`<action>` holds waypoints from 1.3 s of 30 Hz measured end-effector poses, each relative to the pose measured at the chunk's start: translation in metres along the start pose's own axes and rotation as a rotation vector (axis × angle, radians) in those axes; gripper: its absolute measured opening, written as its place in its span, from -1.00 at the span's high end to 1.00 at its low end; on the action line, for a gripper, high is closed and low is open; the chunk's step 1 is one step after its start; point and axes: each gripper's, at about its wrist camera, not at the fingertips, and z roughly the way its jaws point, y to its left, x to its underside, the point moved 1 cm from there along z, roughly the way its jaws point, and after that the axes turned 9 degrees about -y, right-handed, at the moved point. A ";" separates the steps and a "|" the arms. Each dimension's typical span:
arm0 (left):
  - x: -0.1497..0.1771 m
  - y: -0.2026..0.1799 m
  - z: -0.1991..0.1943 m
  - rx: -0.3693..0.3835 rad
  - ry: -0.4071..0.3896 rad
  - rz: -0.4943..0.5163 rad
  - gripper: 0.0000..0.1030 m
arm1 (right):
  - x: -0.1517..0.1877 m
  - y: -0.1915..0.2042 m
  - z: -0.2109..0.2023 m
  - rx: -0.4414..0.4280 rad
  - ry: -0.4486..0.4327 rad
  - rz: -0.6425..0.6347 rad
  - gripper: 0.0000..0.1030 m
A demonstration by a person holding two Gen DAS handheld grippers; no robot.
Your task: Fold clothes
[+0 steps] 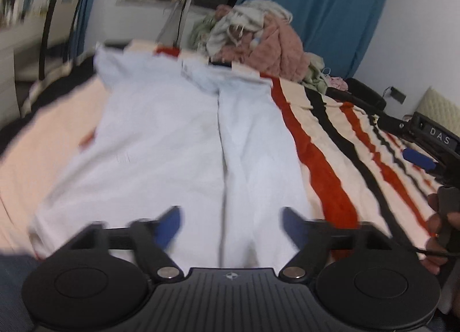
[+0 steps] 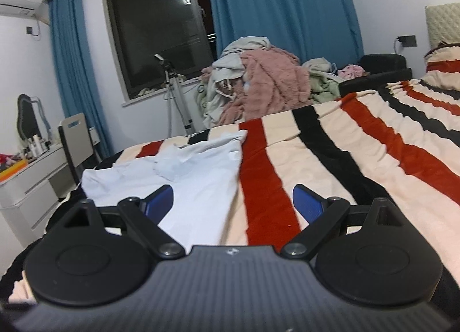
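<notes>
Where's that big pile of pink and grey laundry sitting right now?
The laundry pile sits beyond the far edge of the striped bed, in front of the blue curtain, right of the window in the right wrist view.

White garment (image 1: 172,136): thin matt cloth, lightly creased. Striped blanket (image 2: 359,154): soft napped fleece, ribbed. Left gripper (image 1: 231,224) and right gripper (image 2: 233,202): matt black plastic, blue textured pads, bright metal pivot pins. Pink throw (image 2: 273,85): shaggy plush.
</notes>
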 end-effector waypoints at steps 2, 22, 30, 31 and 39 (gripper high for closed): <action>-0.011 -0.005 -0.002 -0.015 -0.038 0.056 -0.73 | 0.001 0.006 0.000 -0.016 -0.005 -0.016 -0.77; -0.047 0.031 0.028 -0.060 -0.173 0.074 -0.99 | 0.024 0.046 0.001 -0.088 0.008 -0.089 -0.77; -0.042 0.029 0.028 -0.071 -0.172 0.085 -0.99 | 0.026 0.052 0.002 -0.082 0.008 -0.094 -0.77; -0.042 0.028 0.028 -0.075 -0.176 0.089 -0.99 | 0.026 0.052 0.002 -0.077 0.010 -0.088 -0.77; -0.040 0.030 0.033 -0.104 -0.166 0.082 -0.99 | 0.004 0.063 0.016 -0.041 0.001 -0.095 -0.77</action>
